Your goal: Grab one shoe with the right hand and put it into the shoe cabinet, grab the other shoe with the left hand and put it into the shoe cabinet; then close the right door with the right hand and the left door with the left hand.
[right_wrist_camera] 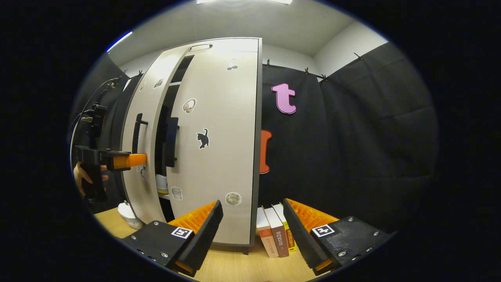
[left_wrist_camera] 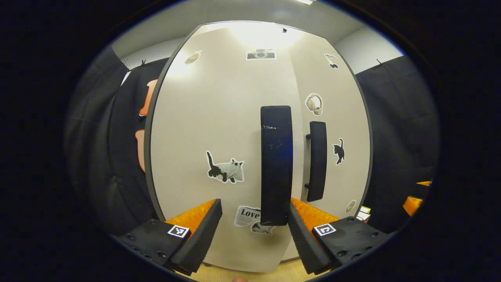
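The tall off-white shoe cabinet [right_wrist_camera: 219,149] stands on the pale wooden floor with two sticker-covered doors, each carrying one long black bar handle. The right door [right_wrist_camera: 223,129] looks nearly shut; the left door [left_wrist_camera: 219,129] is ajar, leaving a dark gap in which one light shoe [right_wrist_camera: 161,184] sits on a shelf. A second pale object rests on the floor by the cabinet's foot, too small to name.

The left gripper [left_wrist_camera: 254,219] faces the left door, jaws spread wide, its handle [left_wrist_camera: 276,164] just inside the right finger and not clamped. The right gripper [right_wrist_camera: 252,221] hangs released too, away from the cabinet, toward three upright books [right_wrist_camera: 276,231].

The step in hand looks like closing the left door. Pressing flat on the panel near the handle, steadily toward the frame, should seat it without bouncing.
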`<state>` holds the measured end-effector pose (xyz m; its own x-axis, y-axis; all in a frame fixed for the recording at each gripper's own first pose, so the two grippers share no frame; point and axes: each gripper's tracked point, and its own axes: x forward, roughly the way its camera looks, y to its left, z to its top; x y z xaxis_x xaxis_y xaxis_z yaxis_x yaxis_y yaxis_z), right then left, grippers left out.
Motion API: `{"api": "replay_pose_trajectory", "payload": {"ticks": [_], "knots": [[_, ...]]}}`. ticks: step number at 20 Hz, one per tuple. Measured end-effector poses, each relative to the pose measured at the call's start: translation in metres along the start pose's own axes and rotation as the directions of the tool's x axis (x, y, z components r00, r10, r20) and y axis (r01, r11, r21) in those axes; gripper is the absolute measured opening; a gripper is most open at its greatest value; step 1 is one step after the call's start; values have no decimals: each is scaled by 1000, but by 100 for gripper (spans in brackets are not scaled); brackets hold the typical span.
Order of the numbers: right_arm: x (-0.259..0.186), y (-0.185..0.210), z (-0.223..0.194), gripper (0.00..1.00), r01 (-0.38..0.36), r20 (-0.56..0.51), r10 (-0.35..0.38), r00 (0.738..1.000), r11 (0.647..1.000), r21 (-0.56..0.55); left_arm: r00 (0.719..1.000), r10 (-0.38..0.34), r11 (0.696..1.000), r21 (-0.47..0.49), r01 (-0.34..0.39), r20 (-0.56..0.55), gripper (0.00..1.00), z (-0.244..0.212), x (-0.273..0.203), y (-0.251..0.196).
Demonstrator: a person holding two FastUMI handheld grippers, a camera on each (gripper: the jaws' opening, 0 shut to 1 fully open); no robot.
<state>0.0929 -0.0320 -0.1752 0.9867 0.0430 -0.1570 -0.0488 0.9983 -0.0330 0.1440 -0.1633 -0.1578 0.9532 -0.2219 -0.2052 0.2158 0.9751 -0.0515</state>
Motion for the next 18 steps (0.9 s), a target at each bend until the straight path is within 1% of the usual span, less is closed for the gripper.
{"api": "replay_pose_trajectory", "payload": {"ticks": [7, 12, 15, 18], "knots": [[5, 5, 1, 95, -12, -13, 12, 1000, 1000, 2, 999, 22, 999, 24, -22, -24, 99, -2, 6, -4], [2, 10, 16, 95, -16, -11, 17, 1000, 1000, 14, 997, 24, 1000, 10, -23, -72, 100, -10, 1, -4], [-3, 14, 32, 95, -25, -7, 25, 1000, 999, 27, 997, 3, 1000, 1, -3, -81, 100, -2, -27, -4], [-14, 15, 51, 95, -26, 7, 26, 1000, 999, 42, 997, 27, 1000, 17, -26, -65, 98, 18, -78, 14]]}}
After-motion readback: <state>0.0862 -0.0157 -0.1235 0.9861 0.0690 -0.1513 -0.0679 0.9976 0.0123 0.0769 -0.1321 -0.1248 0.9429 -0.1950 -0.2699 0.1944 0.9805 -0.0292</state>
